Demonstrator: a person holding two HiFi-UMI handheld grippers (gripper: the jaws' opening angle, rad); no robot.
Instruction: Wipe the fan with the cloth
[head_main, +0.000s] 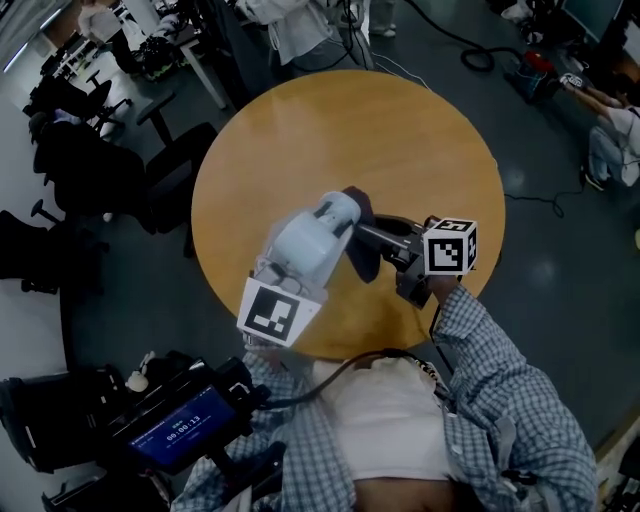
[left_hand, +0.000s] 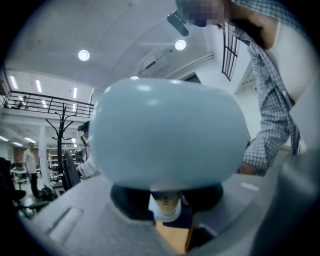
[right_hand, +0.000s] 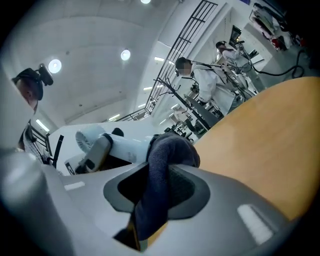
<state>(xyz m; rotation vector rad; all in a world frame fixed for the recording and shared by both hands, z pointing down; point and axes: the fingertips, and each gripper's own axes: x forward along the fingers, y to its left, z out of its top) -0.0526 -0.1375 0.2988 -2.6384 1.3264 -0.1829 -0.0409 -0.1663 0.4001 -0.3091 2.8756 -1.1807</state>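
left gripper (left_hand: 167, 212) clamps handheld fan (left_hand: 167, 130); right gripper (right_hand: 155, 197) pinches dark cloth (right_hand: 167, 155), cloth against fan's far end, fan's axis pointing toward it.

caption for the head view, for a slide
Left gripper holds fan, right gripper holds cloth against it, above round table

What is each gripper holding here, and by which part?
Left gripper grips the pale blue plastic handheld fan by a narrow part under its rounded body. Right gripper pinches the dark grey cloth mid-length, its bunched top against the fan.
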